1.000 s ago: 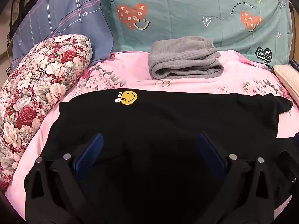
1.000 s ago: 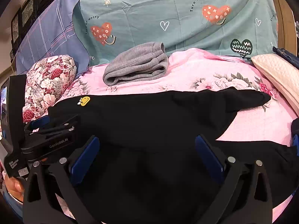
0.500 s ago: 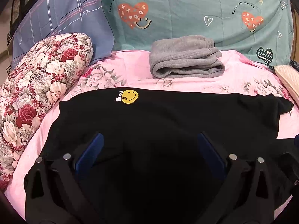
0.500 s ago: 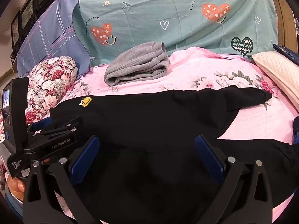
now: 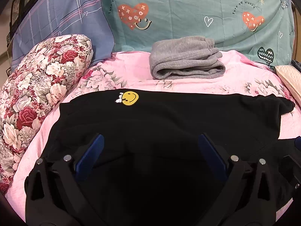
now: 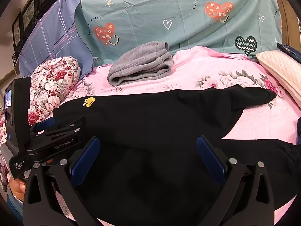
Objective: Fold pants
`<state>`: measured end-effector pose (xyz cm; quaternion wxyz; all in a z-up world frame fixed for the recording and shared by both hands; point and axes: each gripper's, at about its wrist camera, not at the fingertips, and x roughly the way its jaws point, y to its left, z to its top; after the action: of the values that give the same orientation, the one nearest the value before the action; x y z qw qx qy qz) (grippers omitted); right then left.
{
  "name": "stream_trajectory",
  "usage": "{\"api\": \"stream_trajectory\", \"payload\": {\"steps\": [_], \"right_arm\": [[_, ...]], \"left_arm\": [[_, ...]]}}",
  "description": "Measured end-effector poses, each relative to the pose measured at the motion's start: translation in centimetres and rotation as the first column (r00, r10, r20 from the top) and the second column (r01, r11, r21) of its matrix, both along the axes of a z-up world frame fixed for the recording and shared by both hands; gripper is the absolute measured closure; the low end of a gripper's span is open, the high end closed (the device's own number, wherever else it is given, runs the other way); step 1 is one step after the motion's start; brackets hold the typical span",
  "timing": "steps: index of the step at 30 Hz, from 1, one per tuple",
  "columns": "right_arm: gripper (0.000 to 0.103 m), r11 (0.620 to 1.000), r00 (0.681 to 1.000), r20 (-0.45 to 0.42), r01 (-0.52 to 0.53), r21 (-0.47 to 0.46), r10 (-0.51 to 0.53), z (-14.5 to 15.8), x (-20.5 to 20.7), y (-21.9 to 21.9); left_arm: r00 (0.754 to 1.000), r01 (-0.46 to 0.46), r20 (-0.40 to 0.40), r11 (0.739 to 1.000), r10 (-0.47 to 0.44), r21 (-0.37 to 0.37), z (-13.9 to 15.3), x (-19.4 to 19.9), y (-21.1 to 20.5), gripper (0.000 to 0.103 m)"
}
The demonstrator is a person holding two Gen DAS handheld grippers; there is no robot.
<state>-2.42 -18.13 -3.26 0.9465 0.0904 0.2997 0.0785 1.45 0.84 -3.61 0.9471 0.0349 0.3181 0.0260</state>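
Black pants (image 5: pixel 169 116) with a yellow smiley patch (image 5: pixel 129 98) lie spread across the pink bed, waist to the left, one leg end at the right (image 6: pixel 259 96). My left gripper (image 5: pixel 150 150) is open and empty, hovering over the waist part. My right gripper (image 6: pixel 148 152) is open and empty, over the pants' middle. The left gripper's body (image 6: pixel 52 137) shows at the left of the right wrist view, beside the pants' waist edge.
Folded grey pants (image 5: pixel 184 64) lie at the back against a teal heart-print pillow (image 5: pixel 188 9). A floral bolster (image 5: pixel 37 86) lies along the left. A cream quilted cushion (image 6: pixel 282 69) sits at the right. The pink floral sheet (image 6: pixel 216 71) covers the bed.
Both grippers have drifted slightly; the right view has shifted a little forward and up. The pants have not moved.
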Motion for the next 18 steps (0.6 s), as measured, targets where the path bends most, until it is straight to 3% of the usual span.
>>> {"api": "stream_trajectory", "payload": {"steps": [18], "right_arm": [[0.001, 1.0, 1.0, -0.006, -0.002, 0.01, 0.002, -0.14, 0.06, 0.19]], "left_arm": [[1.0, -0.004, -0.007, 1.0, 0.004, -0.004, 0.13, 0.07, 0.05, 0.002]]}}
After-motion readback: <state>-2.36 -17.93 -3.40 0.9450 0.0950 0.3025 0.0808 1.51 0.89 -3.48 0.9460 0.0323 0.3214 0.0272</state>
